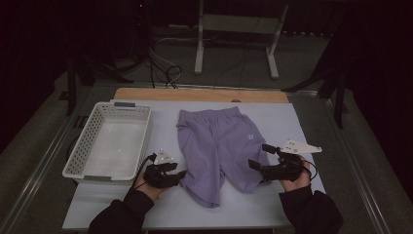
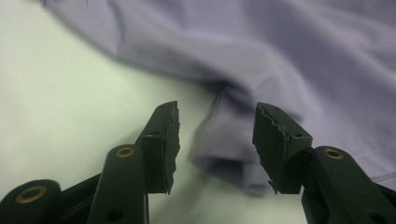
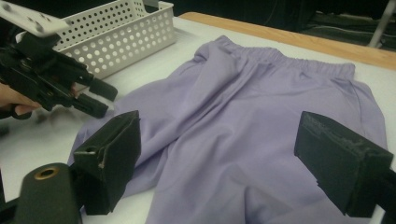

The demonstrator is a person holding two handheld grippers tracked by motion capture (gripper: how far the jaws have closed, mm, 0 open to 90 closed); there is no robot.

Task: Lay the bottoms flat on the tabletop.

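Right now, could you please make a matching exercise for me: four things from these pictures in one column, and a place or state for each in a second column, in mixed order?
Things:
1. shorts
2. basket
3. left gripper
4. right gripper

Places or states:
A. white, with holes, at the table's left side
B. jaws wide apart above purple cloth
C. purple, lying spread out on the table
D. jaws open around a leg hem

Pairs: 1-C, 2-A, 3-D, 4-B

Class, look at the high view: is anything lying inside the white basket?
No, the white basket beside the purple shorts shows only its bare floor.
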